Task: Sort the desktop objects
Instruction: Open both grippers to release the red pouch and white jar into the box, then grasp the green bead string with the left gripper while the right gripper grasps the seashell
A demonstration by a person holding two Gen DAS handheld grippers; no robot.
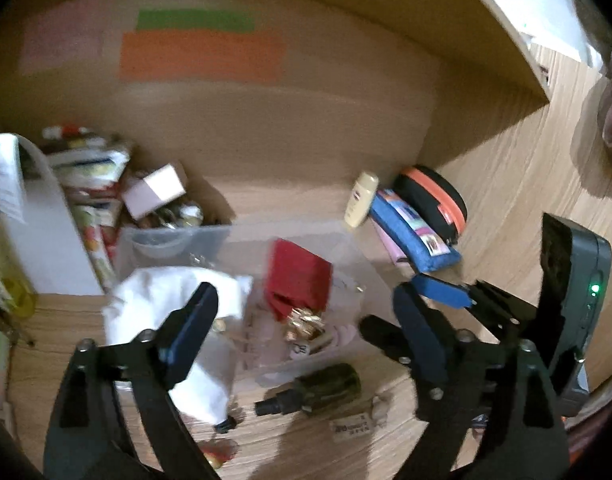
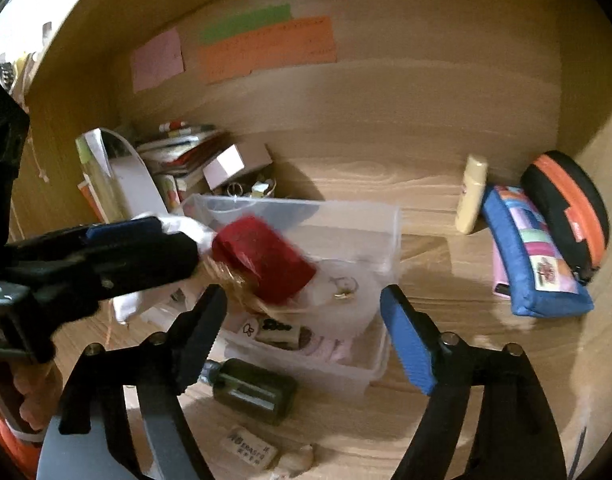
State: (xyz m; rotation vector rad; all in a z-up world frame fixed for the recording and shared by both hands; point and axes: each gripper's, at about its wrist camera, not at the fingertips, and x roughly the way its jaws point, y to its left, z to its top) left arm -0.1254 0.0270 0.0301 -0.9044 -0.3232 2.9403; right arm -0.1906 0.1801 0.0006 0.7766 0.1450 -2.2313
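A clear plastic box (image 2: 390, 220) stands on the wooden desk. In it lies a red pouch (image 2: 262, 260) with gold trinkets (image 1: 304, 322) beside it. My left gripper (image 1: 306, 320) hangs open over the box with nothing between its fingers; a white cloth (image 1: 166, 292) lies past its left finger. My right gripper (image 2: 306, 332) is open too, above the box's near edge, and empty. In the right wrist view the left gripper (image 2: 178, 240) reaches in from the left, close to the pouch. A dark green bottle (image 2: 254, 390) lies in front of the box.
An eraser (image 2: 250, 448) lies near the front edge. At the right sit a cream bottle (image 2: 472, 196), a blue pencil case (image 2: 534, 256) and a black-and-orange case (image 2: 566, 204). Books and a small white carton (image 2: 224, 168) crowd the back left. Coloured notes (image 2: 266, 48) hang on the back panel.
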